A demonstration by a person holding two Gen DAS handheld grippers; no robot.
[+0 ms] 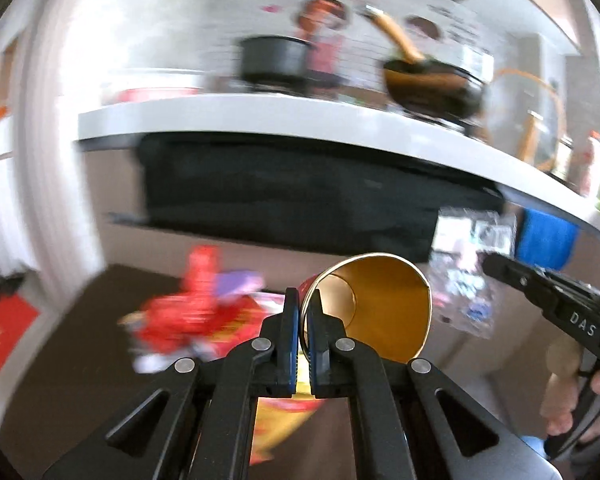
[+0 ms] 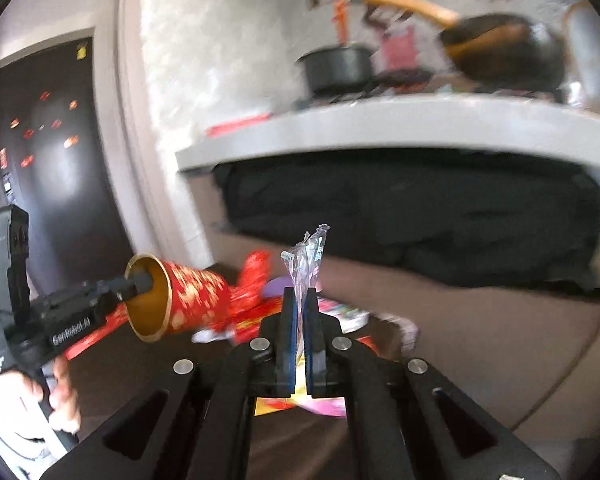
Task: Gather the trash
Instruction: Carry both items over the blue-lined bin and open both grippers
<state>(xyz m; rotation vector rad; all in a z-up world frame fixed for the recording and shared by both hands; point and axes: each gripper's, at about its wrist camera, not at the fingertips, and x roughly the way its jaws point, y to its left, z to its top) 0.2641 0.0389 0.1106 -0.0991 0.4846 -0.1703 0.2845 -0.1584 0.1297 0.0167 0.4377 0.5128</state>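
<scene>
Left tool [image 1: 305, 300] pinches cup [image 1: 380, 312] rim; right view shows right tool [image 2: 300, 300] clamping wrapper [image 2: 306, 256].

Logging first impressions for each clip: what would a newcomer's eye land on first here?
First the red cup with its gold inside, held sideways by its rim in the left gripper, low in the middle of that view. Next the clear wrapper sticking up from the shut right gripper. Behind both, red trash lies on the dark floor, below a white counter carrying black pots.

dark brown floor [image 1: 80, 360] with red wrappers [image 1: 172, 320]; white counter [image 1: 260, 116] bearing black pot [image 1: 274, 60]
</scene>
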